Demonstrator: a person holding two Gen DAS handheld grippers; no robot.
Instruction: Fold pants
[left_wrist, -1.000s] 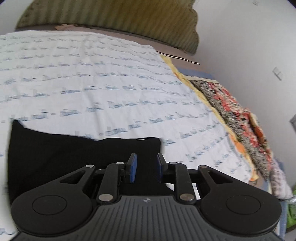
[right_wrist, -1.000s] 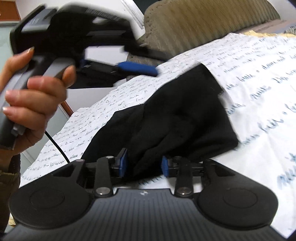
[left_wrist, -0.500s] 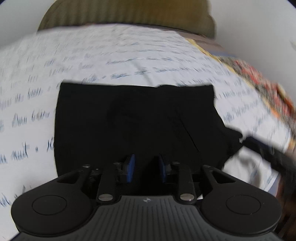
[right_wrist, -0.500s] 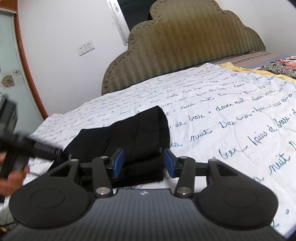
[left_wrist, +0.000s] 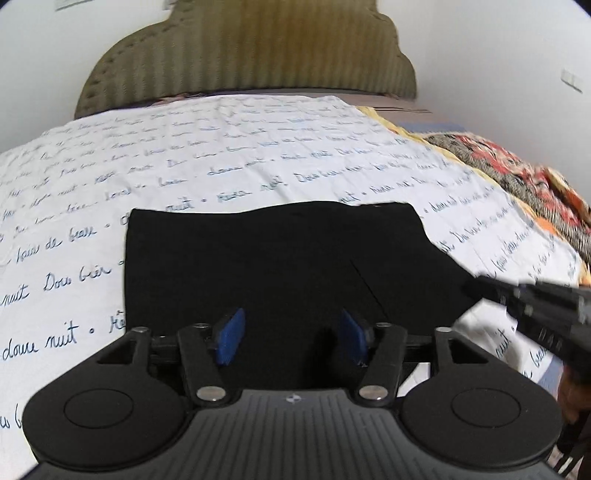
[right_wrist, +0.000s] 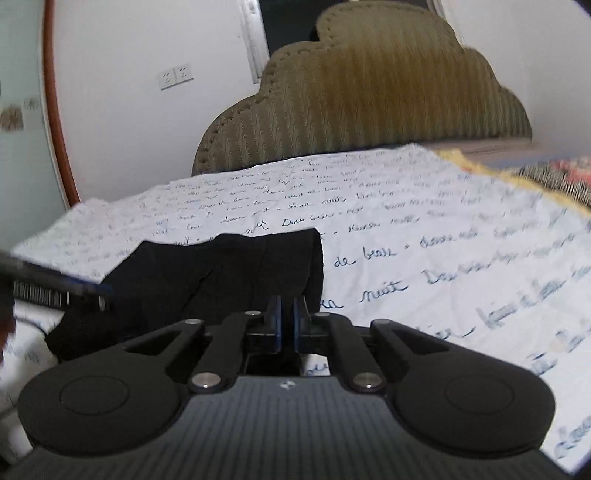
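While 1 black pants (left_wrist: 280, 266) lies folded, left gripper (left_wrist: 291, 334) opens, right gripper (right_wrist: 286, 319) closed.

The near edge of the black pants (left_wrist: 280, 258) lies hidden behind the left gripper (left_wrist: 291, 334) body. The right gripper (left_wrist: 535, 310) enters blurred, cut off by the right edge. In the right wrist view the sheet lettering (right_wrist: 480, 266) smears toward the right, unreadable; the patterned blanket (right_wrist: 561, 181) is blurred and cropped.
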